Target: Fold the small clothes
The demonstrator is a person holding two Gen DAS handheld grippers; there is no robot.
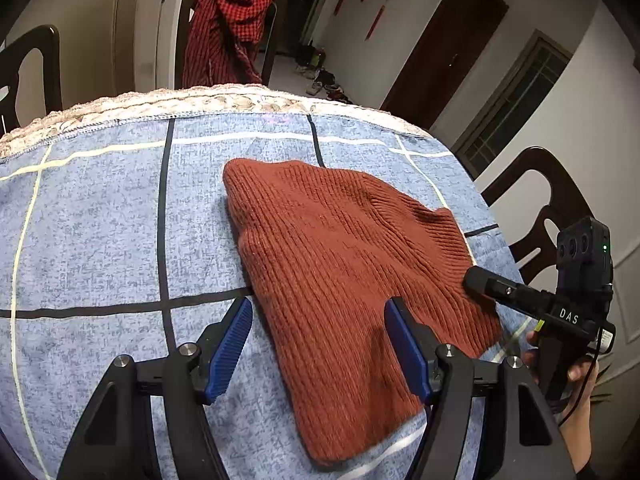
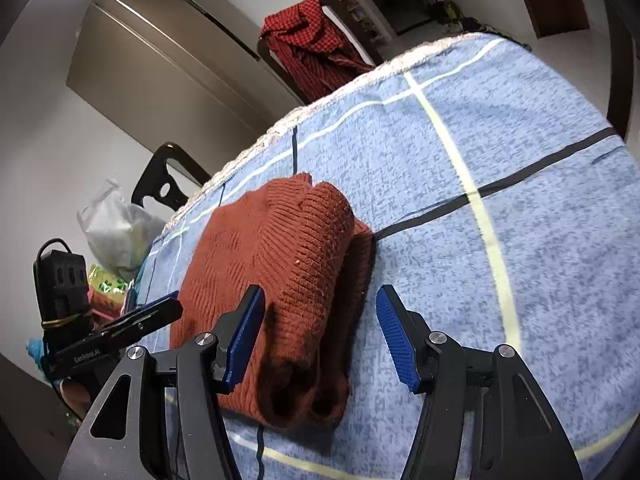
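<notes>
A rust-brown ribbed knit garment (image 1: 340,264) lies folded flat on the blue checked tablecloth (image 1: 100,220). In the right wrist view the garment (image 2: 280,272) shows stacked folded layers, with two rolled openings facing the camera. My left gripper (image 1: 318,340) is open and empty, hovering over the garment's near left edge. My right gripper (image 2: 320,332) is open and empty, straddling the garment's near right side. The right gripper also shows in the left wrist view (image 1: 480,280), its tip at the garment's right edge. The left gripper shows in the right wrist view (image 2: 160,312), at the garment's left side.
Dark wooden chairs stand around the table; one at the far side (image 1: 232,40) carries a red checked cloth. Another chair (image 1: 552,208) is at the right. A white plastic bag (image 2: 116,228) and colourful items lie beyond the table's left end.
</notes>
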